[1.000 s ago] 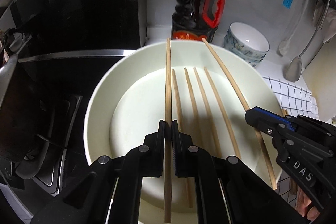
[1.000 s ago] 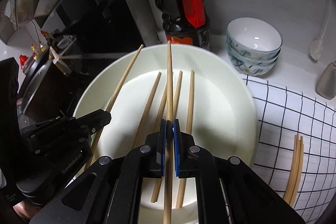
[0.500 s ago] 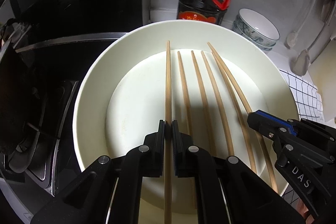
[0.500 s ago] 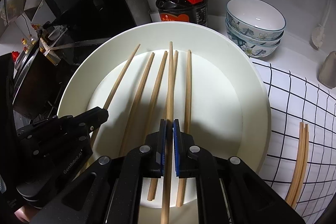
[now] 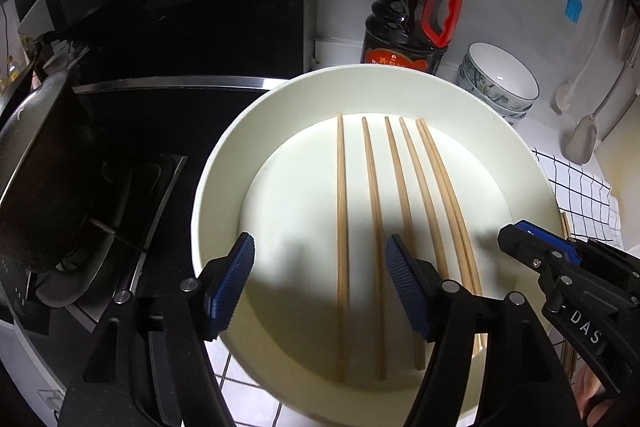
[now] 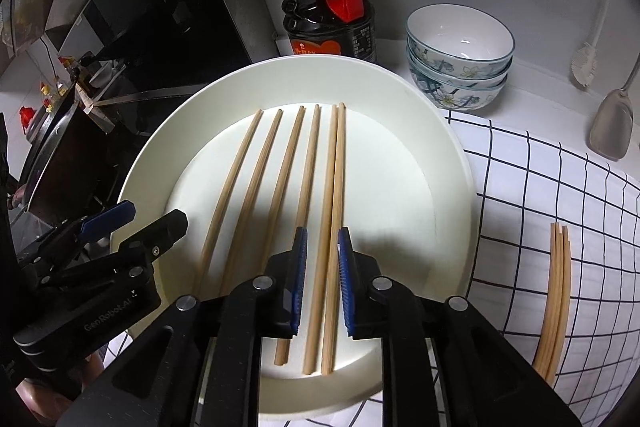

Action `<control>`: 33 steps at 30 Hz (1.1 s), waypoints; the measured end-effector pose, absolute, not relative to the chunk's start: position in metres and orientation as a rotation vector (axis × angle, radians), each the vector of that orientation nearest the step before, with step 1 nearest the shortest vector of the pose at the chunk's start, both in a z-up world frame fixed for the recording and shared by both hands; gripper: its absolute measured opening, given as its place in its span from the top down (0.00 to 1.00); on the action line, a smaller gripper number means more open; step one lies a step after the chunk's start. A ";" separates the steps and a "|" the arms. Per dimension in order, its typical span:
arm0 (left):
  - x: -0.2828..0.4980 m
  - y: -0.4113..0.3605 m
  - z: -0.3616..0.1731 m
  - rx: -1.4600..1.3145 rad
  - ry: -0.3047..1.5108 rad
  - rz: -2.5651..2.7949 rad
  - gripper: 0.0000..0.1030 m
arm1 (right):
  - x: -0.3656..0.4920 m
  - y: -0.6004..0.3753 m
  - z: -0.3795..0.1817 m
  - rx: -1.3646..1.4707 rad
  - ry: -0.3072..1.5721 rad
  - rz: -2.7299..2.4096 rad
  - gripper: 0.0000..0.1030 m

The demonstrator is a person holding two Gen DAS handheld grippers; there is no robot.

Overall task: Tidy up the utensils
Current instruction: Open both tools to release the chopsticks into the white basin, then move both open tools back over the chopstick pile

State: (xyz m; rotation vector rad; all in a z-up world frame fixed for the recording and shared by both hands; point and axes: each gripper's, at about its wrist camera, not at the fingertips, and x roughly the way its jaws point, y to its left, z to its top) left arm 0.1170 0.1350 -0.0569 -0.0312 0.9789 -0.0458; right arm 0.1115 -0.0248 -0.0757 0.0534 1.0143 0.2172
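Note:
Several wooden chopsticks (image 5: pixel 342 227) lie side by side in a cream round plate (image 5: pixel 216 187); they also show in the right wrist view (image 6: pixel 288 171) on the plate (image 6: pixel 452 195). My left gripper (image 5: pixel 320 283) is open and empty just above the plate's near left part. My right gripper (image 6: pixel 322 279) is open a little, its blue pads on either side of the two rightmost chopsticks (image 6: pixel 334 211), which rest on the plate. It also shows in the left wrist view (image 5: pixel 540 247). A few more chopsticks (image 6: pixel 556 291) lie on the checked cloth to the right.
A dark sauce bottle (image 5: pixel 412 7) stands behind the plate. Stacked floral bowls (image 6: pixel 460 59) sit at the back right. A black-and-white checked cloth (image 6: pixel 540 187) lies under the plate. A dark pan (image 5: pixel 44 163) and stove are at left. Utensils (image 5: pixel 580 139) hang on the right wall.
Both grippers have lowered their chopsticks onto the plate and opened. The left jaws opened wide, the right only slightly. All chopsticks now lie in a row.

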 end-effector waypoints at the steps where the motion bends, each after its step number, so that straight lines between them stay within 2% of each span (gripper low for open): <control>1: 0.115 0.135 -0.055 -0.031 0.976 -0.042 0.32 | 0.110 -0.025 -0.075 0.055 1.013 0.219 0.82; 10: 0.097 0.134 -0.051 -0.041 0.979 -0.027 0.28 | 0.095 -0.034 -0.070 0.071 0.999 0.216 0.73; 14: 0.089 0.133 -0.047 -0.043 0.969 -0.014 0.24 | 0.086 -0.039 -0.068 0.081 0.995 0.213 0.63; 18: 0.080 0.133 -0.042 -0.052 0.966 -0.005 0.21 | 0.078 -0.042 -0.064 0.082 0.988 0.213 0.60; 20: 0.075 0.132 -0.041 -0.061 0.966 -0.003 0.21 | 0.073 -0.043 -0.062 0.081 0.985 0.216 0.54; 33: 0.040 0.115 -0.035 -0.060 0.973 -0.007 0.15 | 0.033 -0.062 -0.057 0.071 0.993 0.219 0.46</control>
